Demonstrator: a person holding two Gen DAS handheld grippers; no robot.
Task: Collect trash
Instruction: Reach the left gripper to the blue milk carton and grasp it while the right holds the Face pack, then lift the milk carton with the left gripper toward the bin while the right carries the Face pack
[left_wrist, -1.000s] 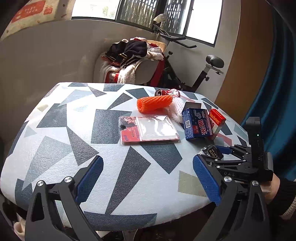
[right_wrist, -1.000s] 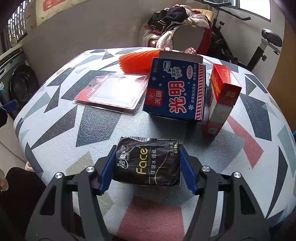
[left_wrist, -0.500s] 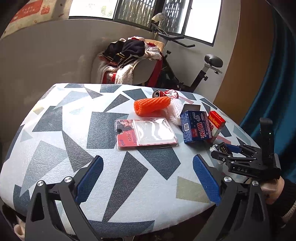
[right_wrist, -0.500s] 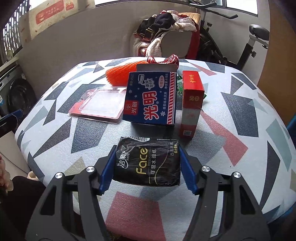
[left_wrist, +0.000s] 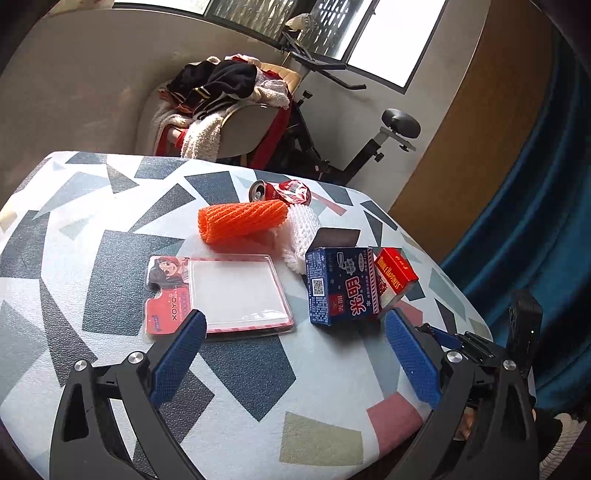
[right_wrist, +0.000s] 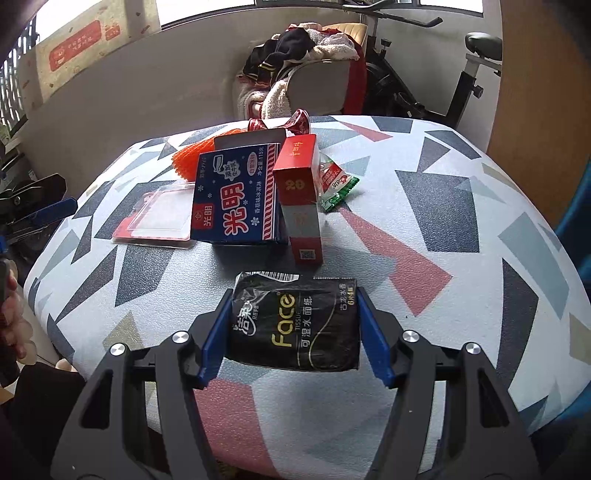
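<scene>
Right gripper (right_wrist: 291, 332) is clamping the black Face tissue pack (right_wrist: 295, 325) across its long side, holding it over the near worktop (right_wrist: 461, 229) edge. Left gripper (left_wrist: 295, 354) is hovering with fingers wide apart and empty; the blister card (left_wrist: 225, 291) is lying flat just ahead, nearer this hand, blue carton (left_wrist: 341, 284) ahead-right.

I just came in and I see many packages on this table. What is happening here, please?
A person is collecting trash from a patterned table with a hand-held tool in each hand. The right tool is clamped on a black tissue pack. The left tool is open and empty, pointing toward a flat blister pack and a blue carton. A red box, an orange foam net and a crushed can lie on the table.
</scene>
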